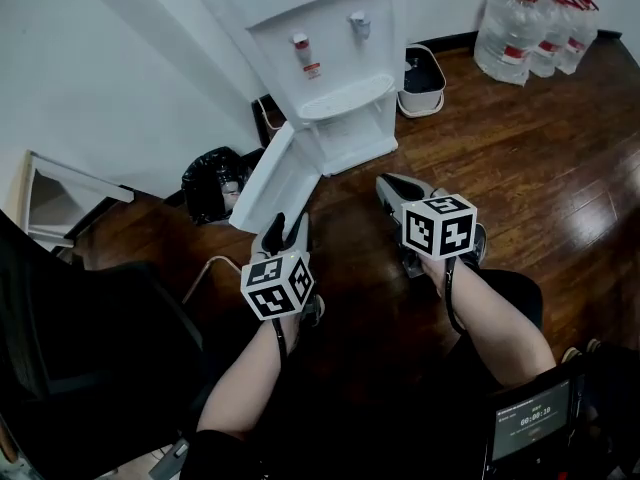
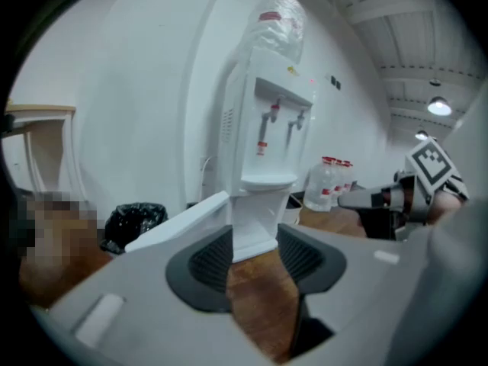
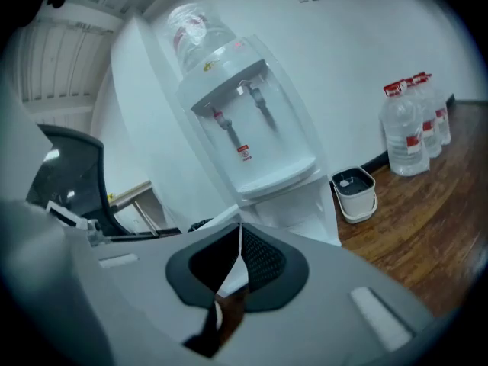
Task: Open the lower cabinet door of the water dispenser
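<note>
The white water dispenser [image 1: 325, 58] stands against the far wall. Its lower cabinet door [image 1: 275, 180] hangs swung out to the left, and the cabinet opening [image 1: 352, 133] shows beneath the drip tray. My left gripper [image 1: 287, 230] hovers just in front of the door's lower edge, apart from it. In the left gripper view this gripper [image 2: 254, 239] is open, with only floor and the dispenser [image 2: 263, 151] between its pads. My right gripper [image 1: 390, 183] floats before the cabinet's right side. Its pads meet at the tips [image 3: 239, 235] on nothing.
Several large water bottles [image 1: 530, 28] stand at the far right wall. A white bin [image 1: 422, 80] sits right of the dispenser, a black rubbish bag [image 1: 212, 183] left of the open door. A dark chair [image 1: 80, 338] fills the lower left.
</note>
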